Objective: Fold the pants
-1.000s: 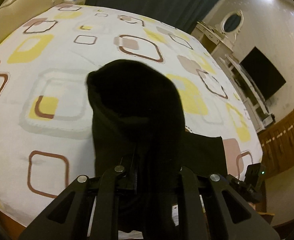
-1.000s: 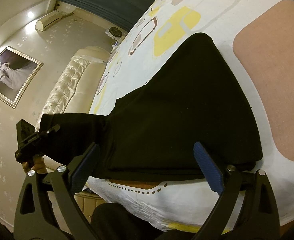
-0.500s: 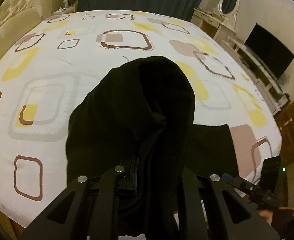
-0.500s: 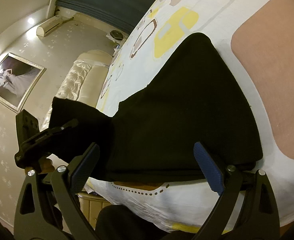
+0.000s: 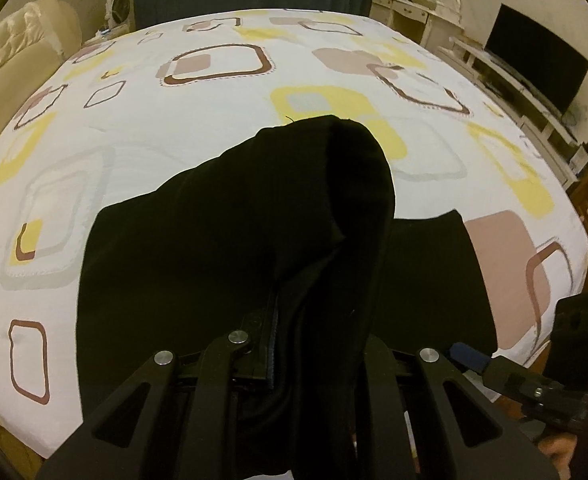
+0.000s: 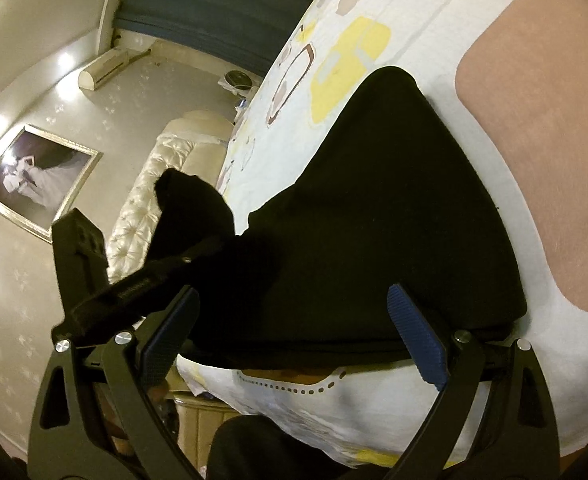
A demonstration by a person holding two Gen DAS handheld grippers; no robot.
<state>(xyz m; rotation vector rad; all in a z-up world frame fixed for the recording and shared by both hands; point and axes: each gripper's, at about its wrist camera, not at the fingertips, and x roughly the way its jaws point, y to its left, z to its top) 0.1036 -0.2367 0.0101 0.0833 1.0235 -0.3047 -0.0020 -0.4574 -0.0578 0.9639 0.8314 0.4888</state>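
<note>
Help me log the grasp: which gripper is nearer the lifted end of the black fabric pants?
Left. The left gripper is shut on the lifted end of the black fabric pants, raising it off the patterned bedsheet. The right gripper hangs open over the flat part.

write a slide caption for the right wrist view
Open right gripper hovers over black pants on the patterned bed while the left gripper lifts one end.
</note>
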